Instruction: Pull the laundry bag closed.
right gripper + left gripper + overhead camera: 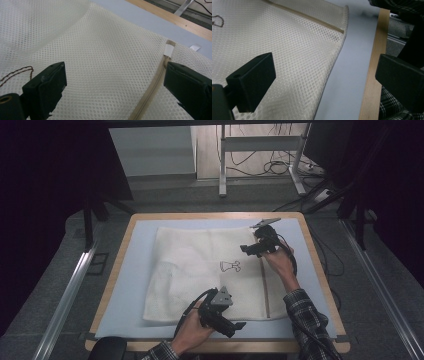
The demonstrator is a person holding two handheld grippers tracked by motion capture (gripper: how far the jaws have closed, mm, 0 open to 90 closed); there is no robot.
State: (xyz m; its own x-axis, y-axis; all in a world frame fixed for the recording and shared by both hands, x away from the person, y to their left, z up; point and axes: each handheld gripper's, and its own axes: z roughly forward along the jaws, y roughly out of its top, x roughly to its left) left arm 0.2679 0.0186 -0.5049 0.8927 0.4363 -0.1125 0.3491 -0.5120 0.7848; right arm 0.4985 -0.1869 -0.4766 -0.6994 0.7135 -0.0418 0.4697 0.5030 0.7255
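On the tabletop [125, 285], which carried a pale blue mat inside a wooden rim, we saw a white mesh laundry bag [200, 265] lying flat across the middle, a little crumpled toward its left side. A tan zipper [266, 290] ran from near to far along the right part of the bag, and a small dark outline drawing [230, 266] sat close to its centre. We held the left claw [235, 326] at the near edge of the bag, right of its middle; seen from that gripper, its jaws stood wide apart, one over the mesh [294, 65] and the other out past the wooden rim [372, 75], with nothing between them but the bag's near right corner and bare mat. We held the right claw [252, 249] over the far right part of the bag, beside the far end of the zipper. Its jaws were likewise spread, hovering above the mesh [105, 75] with the zipper [150, 92] and its white end tab [169, 50] just inside the right-hand jaw. We could not tell whether either claw touched the fabric.
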